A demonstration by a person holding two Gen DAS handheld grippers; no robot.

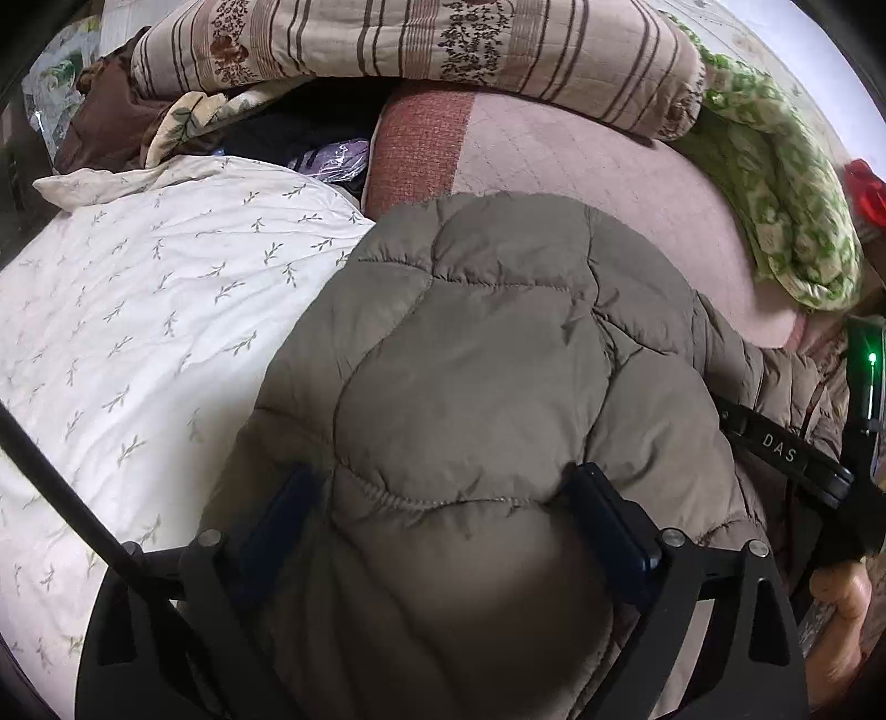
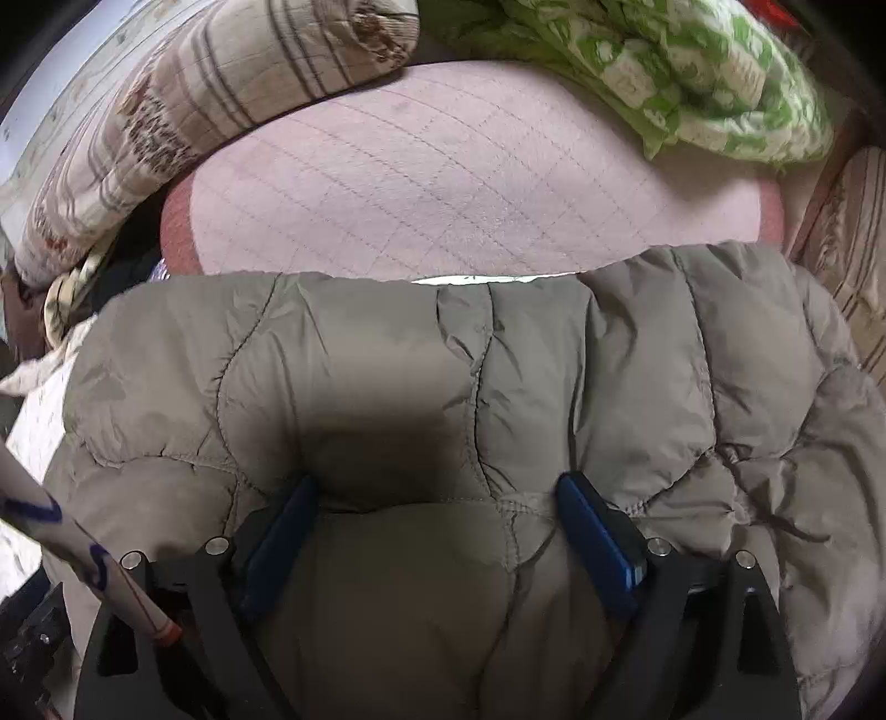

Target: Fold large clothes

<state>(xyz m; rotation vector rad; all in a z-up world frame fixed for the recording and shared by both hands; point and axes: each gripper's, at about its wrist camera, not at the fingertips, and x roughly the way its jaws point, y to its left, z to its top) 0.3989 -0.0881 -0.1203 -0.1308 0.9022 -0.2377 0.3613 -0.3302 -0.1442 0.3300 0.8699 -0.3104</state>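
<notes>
Folded on the bed: a grey-brown quilted puffer jacket [image 1: 487, 387], partly over a pink quilted blanket [image 1: 598, 177], beside a white sheet [image 1: 138, 310] with a small leaf print. Directly under the left gripper [image 1: 448, 487], jaws wide apart, a bulge of padding between the blue pads [image 1: 603, 520], no visible squeeze. Same for the right gripper [image 2: 437, 498]: fingers spread, jacket below and between, not clamped. Readable on a black strap [image 1: 781, 443] at the right edge: "DAS". Puffy, stitched in wavy seams, matt fabric. Behind: a striped floral quilt [image 1: 421, 44], a green patterned quilt [image 2: 664, 66].
</notes>
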